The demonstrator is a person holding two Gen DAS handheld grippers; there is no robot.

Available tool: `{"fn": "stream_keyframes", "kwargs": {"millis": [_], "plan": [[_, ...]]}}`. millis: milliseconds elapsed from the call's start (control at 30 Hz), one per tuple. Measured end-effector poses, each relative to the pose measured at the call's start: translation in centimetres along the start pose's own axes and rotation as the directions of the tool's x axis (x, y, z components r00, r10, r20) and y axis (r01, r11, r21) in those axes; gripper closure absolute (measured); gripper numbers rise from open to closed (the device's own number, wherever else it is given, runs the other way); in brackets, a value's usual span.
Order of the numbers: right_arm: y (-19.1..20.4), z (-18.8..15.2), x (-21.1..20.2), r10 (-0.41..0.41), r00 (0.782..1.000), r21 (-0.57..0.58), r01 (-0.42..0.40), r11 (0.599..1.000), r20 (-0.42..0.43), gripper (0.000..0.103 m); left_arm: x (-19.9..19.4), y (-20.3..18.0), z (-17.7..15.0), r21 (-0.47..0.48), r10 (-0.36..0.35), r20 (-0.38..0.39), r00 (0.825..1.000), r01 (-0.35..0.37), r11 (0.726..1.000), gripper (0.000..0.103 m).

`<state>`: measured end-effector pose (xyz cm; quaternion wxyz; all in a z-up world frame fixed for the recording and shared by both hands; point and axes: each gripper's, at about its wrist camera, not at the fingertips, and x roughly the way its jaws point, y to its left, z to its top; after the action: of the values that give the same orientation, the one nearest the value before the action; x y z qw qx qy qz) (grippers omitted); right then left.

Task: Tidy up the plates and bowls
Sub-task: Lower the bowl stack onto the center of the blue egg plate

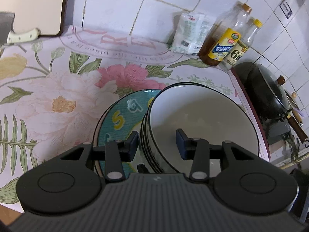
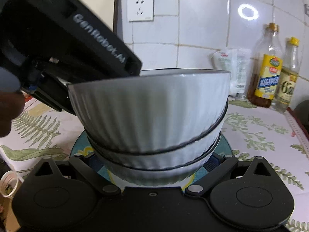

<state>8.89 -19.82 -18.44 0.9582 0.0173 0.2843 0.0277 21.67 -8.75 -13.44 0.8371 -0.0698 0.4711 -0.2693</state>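
Note:
A stack of white ribbed bowls with black rims (image 1: 202,116) sits on a teal plate with yellow letters (image 1: 119,116). My left gripper (image 1: 157,145) is open, its jaws straddling the near rim of the bowl stack, one finger outside over the plate and one inside the top bowl. In the right wrist view the top bowl (image 2: 148,108) sits tilted in the stack on the teal plate (image 2: 81,147). My right gripper (image 2: 152,164) is open with the lower bowls between its fingers; its fingertips are mostly hidden. The left gripper's body (image 2: 63,44) shows at upper left.
A floral cloth (image 1: 58,96) covers the counter. Two bottles (image 1: 227,40) and a white packet (image 1: 193,32) stand by the tiled wall. A dark lidded wok (image 1: 270,92) sits at right. A cutting board (image 1: 32,5) and a cleaver (image 1: 11,32) are at far left.

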Motion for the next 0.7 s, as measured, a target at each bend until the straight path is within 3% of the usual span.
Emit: {"fn": "stream_keyframes", "kwargs": {"millis": [133,700], "plan": [[0.3,-0.1,0.7,0.002,1.000,-0.004,-0.002,1.000,-0.031,0.002,0.8,0.5,0.1,-0.003,0.006,-0.024,1.000,-0.006,1.000,0.063],[0.7,-0.4,1.2,-0.036,0.996,-0.006,0.036,0.999,-0.079,0.002,0.8,0.1,-0.3,0.047,0.039,0.018,0.999,-0.040,0.998,0.062]]}}
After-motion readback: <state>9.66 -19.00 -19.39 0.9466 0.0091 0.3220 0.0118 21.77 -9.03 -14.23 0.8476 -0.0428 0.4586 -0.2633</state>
